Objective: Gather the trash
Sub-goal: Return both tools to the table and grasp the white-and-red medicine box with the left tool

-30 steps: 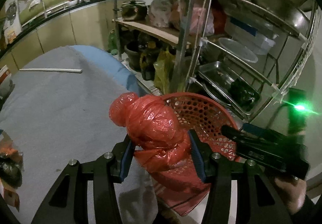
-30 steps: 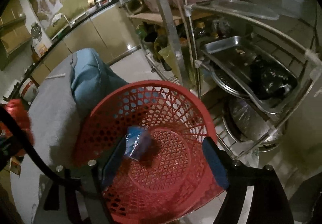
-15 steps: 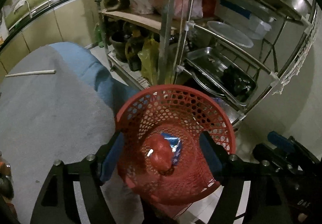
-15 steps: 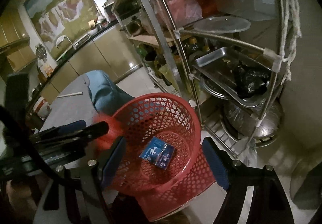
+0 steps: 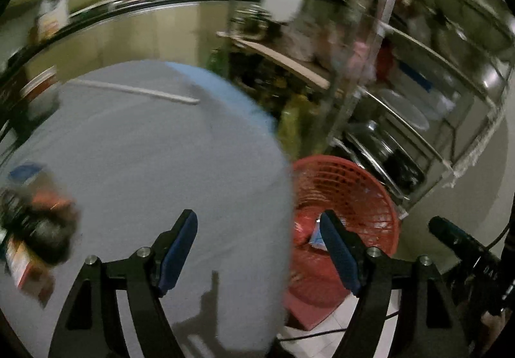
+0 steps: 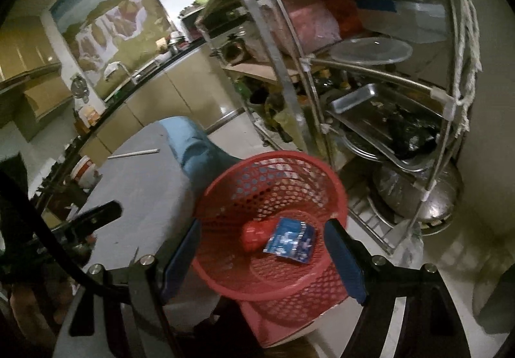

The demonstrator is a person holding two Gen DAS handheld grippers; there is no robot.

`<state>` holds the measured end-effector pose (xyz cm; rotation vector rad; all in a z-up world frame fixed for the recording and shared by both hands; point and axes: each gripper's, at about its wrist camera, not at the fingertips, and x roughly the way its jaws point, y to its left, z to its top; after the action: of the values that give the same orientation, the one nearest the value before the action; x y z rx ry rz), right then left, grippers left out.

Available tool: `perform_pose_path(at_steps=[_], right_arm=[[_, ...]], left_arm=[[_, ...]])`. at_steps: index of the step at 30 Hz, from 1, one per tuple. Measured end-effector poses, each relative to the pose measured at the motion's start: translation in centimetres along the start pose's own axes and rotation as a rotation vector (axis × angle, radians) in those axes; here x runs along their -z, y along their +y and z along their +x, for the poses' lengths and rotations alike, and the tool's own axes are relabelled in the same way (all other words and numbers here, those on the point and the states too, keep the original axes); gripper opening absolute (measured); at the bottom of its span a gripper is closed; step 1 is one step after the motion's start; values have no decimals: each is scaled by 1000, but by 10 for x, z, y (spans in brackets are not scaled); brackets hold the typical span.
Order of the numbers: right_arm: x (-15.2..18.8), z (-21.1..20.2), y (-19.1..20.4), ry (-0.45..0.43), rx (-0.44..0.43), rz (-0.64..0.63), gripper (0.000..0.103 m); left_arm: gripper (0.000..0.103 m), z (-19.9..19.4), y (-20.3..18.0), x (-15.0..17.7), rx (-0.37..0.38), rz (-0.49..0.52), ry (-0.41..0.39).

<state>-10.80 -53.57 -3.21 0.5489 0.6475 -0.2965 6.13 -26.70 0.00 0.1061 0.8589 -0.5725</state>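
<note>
The red mesh basket stands on the floor beside the grey table. A knotted red plastic bag and a blue packet lie in its bottom. My right gripper hangs open above the basket and touches nothing. My left gripper is open and empty over the table's right edge, with the basket to its right. A blurred pile of wrappers and a dark bag lies on the table at the far left. The view is smeared by motion.
A steel rack with trays, pots and bags stands right behind the basket. A white stick lies far back on the table. A blue cloth covers the table's far corner. Kitchen cabinets run along the back wall.
My left gripper opened and dropped the red bag into the basket, then swung left back over the table. My right gripper rose away from the basket.
</note>
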Motion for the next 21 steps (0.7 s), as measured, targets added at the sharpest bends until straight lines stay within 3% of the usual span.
perform_pose_path(at_steps=[15, 21], right_arm=[[40, 24, 156, 93, -197, -261, 81], [63, 36, 207, 147, -262, -339, 81]], left_arm=[[82, -82, 186, 85, -293, -367, -58], [82, -79, 216, 96, -314, -475, -49]])
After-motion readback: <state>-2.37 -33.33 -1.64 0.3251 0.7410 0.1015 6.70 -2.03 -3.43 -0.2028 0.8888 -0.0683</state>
